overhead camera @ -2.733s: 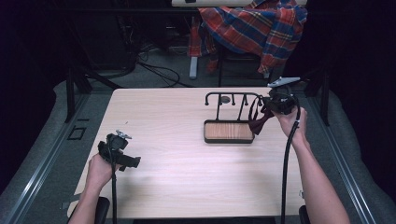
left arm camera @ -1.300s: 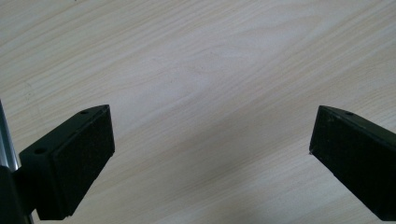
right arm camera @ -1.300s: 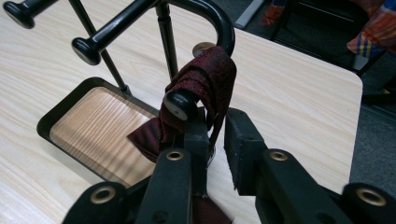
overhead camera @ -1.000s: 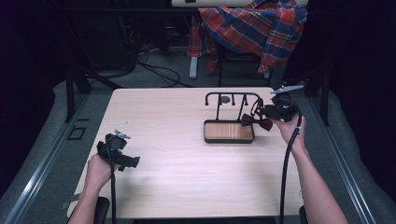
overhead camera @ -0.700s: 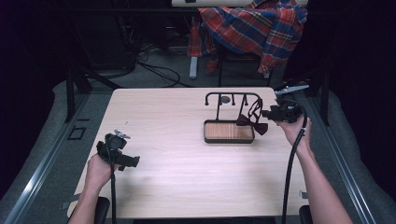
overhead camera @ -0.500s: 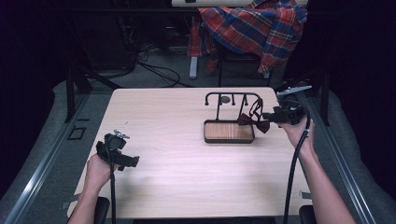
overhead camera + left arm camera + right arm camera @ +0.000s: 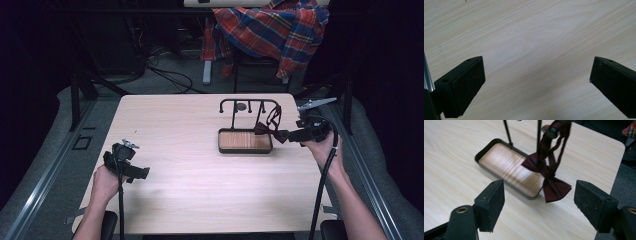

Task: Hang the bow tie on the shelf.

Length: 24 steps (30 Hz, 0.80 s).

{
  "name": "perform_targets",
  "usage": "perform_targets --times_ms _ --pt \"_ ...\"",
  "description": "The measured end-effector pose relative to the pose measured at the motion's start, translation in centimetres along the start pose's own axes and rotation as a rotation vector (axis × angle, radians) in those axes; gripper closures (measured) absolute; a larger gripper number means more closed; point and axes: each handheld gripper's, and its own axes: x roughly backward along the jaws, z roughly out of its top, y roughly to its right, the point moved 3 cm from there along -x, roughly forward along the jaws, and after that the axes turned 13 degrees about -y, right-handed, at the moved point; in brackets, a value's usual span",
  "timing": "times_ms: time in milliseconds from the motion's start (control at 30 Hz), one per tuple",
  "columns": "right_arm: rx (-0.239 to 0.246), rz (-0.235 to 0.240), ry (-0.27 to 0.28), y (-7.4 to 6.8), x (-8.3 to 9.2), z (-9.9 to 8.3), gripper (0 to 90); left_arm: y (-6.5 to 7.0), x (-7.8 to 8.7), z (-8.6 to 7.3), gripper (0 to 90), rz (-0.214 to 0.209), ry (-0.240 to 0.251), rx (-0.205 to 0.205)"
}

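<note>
One dark red bow tie (image 7: 549,173), hanging, strap looped

High view looks down on the table (image 7: 200,165) from afar; both claw-mounted views sit close above its wood.

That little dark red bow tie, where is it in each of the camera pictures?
High view: the bow tie hangs from the stand's right end, right of centre, beside the right gripper.
Right gripper view: upper centre, beyond the open jaws.
Left gripper view: not in it.
Shared landmark: the stand's wooden tray.
</note>
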Motion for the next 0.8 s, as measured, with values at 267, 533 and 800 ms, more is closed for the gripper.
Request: perform_targets --times_ms 267,533,800 --pt "0.052 0.001 -0.029 -1.9 0.4 -1.3 17.4 0.0 0.0 0.0 0.0 -0.002 0.004 0.003" --pt "0.09 0.021 -0.06 -3.4 -0.2 -3.0 11.7 0.0 0.0 0.0 0.0 -0.002 0.004 0.002" --pt "0.125 0.041 -0.123 -4.8 -2.0 -5.3 7.7 0.0 0.0 0.0 0.0 -0.002 0.003 0.001"
